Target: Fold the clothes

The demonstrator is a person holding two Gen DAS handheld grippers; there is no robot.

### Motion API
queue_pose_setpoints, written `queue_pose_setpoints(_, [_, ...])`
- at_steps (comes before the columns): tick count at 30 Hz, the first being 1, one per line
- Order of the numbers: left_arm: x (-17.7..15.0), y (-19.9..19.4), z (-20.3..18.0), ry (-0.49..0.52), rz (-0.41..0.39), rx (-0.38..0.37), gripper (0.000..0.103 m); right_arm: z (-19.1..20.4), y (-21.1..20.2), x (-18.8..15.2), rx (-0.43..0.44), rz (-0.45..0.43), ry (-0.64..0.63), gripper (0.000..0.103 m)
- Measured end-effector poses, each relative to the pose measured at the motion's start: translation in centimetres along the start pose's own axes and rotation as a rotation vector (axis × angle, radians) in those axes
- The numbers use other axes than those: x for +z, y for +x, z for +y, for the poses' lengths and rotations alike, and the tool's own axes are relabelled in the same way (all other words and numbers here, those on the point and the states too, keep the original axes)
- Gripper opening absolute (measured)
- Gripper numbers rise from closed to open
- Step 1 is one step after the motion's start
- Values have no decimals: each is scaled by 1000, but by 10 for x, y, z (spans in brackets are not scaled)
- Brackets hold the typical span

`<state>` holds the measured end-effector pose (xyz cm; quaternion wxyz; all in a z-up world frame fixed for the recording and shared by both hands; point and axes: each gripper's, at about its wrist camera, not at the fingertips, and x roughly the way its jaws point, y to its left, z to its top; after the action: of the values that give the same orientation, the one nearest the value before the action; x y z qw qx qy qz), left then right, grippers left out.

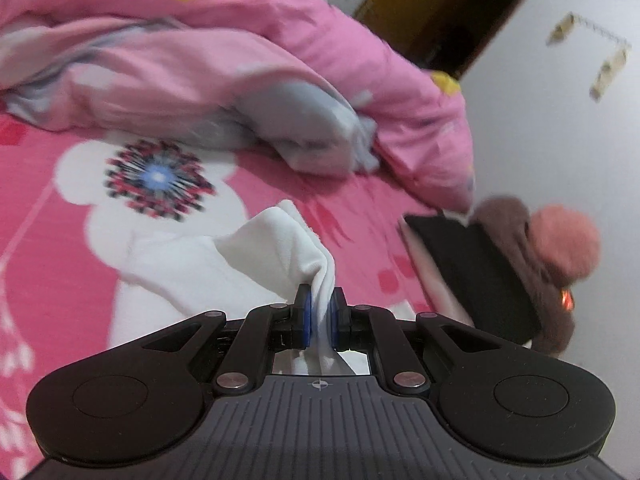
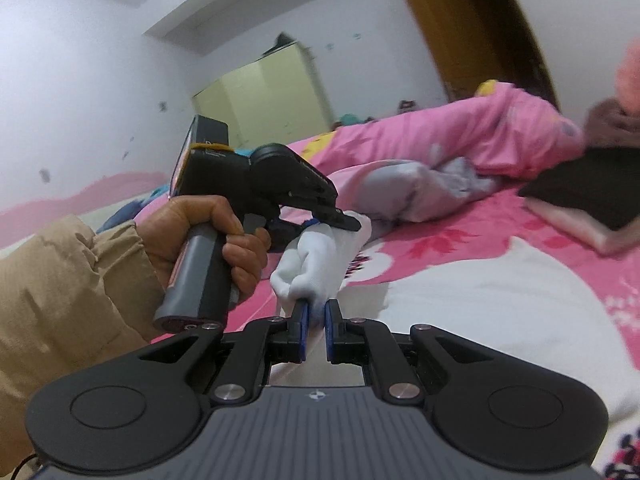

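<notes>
now, left wrist view: left hand-held gripper (image 1: 319,309) angled down over the bed (image 1: 60,248), jaws clamped on white cloth (image 1: 288,248). right wrist view: right hand-held gripper (image 2: 315,316) near level, pinching the cloth's other end; left hand (image 2: 208,236) fisted around its handle.

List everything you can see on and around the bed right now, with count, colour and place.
white garment: one, white, held up between both claws over the bed
bedsheet: one, pink with white flower print, covers the bed
quilt: one, pink, bunched at the far side
folded clothes: one stack, black on top, bed's right edge
plush item: one, brown and pink, beside the stack
wardrobe: one, pale yellow, far wall
left claw: shut on garment
right claw: shut on garment
hand: one, beige sleeve, grips left handle
</notes>
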<state>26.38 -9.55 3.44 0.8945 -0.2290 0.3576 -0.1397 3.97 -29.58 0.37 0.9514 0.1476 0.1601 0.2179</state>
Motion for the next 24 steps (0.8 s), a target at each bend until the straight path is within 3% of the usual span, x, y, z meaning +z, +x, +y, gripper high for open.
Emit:
queue_pose_setpoints(14, [-39,71,-94,165,131,-24,7,-88,-44,2,-184,-77,139,8])
queue_pose_setpoints(24, [-69,110,-123,284,215,-11,8,-127,-54,-14,-282,-47,195,7])
